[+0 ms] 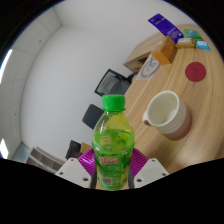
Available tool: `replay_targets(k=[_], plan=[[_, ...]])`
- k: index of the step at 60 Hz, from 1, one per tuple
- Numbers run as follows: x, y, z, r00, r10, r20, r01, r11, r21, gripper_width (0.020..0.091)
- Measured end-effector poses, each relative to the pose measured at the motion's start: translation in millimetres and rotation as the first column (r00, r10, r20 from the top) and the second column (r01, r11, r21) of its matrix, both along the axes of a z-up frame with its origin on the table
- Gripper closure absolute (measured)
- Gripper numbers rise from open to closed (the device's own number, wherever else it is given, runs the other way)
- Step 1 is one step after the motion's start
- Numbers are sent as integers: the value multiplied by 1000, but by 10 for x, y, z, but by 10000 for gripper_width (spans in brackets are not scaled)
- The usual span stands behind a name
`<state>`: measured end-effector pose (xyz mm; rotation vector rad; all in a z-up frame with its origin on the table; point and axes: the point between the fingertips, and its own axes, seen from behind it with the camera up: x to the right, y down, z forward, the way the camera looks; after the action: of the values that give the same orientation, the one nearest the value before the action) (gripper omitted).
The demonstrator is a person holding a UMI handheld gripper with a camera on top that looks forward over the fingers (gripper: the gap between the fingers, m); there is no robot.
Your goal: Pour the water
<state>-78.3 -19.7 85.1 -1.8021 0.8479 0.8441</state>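
Note:
A green plastic bottle [112, 140] with a green cap and a red and white label stands between my fingers, lifted and tilted with the whole scene. My gripper [112, 165] is shut on the bottle, its purple pads [86, 158] pressing both sides of the label. Just beyond and to the right of the bottle stands a white mug [168, 113] with its open mouth facing the bottle's cap, resting on the round wooden table [190, 95].
On the far side of the table lie a blue packet [165, 27], a small orange box [166, 53], an orange coaster [195, 71] and other small boxes. Dark chairs [112, 82] stand beyond the table on a pale floor.

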Motion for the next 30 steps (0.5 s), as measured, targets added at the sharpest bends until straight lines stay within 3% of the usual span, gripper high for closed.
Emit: replay_targets(k=[14,30], plan=[[42,133,305,834,-122,-538,100,993,-70,677],[154,221,554,607,-195,-771,143,980,-135,678]])
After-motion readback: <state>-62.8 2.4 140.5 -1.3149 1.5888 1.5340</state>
